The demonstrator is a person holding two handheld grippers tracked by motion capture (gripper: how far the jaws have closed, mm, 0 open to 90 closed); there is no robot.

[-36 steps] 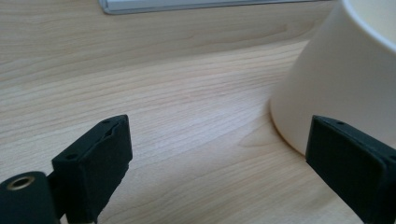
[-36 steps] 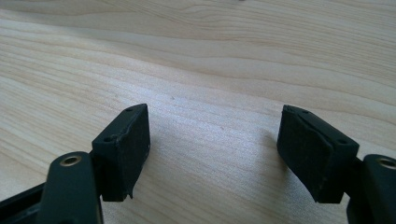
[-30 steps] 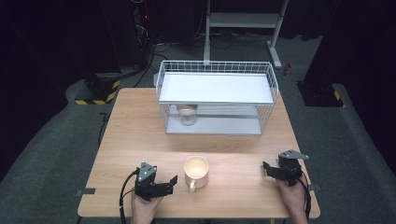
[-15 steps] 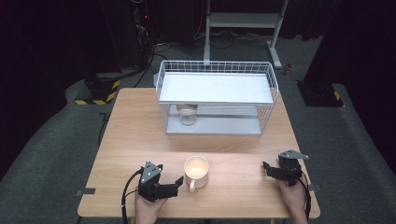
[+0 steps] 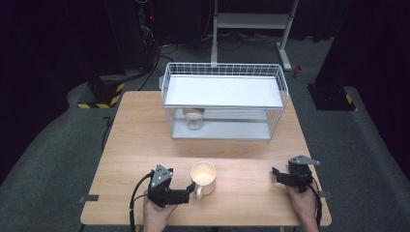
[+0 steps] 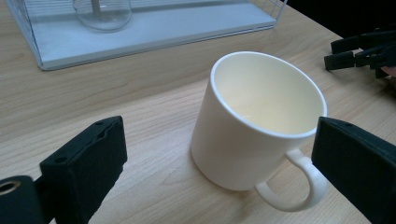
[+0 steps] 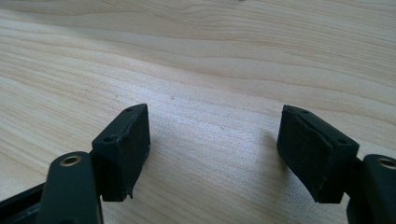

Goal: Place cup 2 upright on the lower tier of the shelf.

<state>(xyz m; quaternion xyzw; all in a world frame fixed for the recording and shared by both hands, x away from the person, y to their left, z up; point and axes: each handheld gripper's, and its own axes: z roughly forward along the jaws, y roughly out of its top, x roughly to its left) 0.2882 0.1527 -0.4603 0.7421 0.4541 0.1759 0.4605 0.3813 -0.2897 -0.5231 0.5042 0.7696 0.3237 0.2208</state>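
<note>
Standing upright near the wire rack [image 5: 225, 104], the unmarked cream mug [image 6: 254, 123] sits between the left gripper [image 6: 219, 158], its jaws just widened apart, untouched.

mug [image 5: 203, 177] between both tools, before the rack [image 5: 223, 102] holding a glass [image 5: 194, 118].

You've got a glossy ceramic mug [image 6: 247, 135] on matt wood-grain table [image 5: 145, 145]; white wire rack [image 5: 225, 72], matt black pads [image 7: 122, 149].

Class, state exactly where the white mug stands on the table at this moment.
In the high view the white mug stands upright near the table's front edge, just left of centre, beside the left gripper, its handle toward that gripper; the wire rack stands farther back.
</note>
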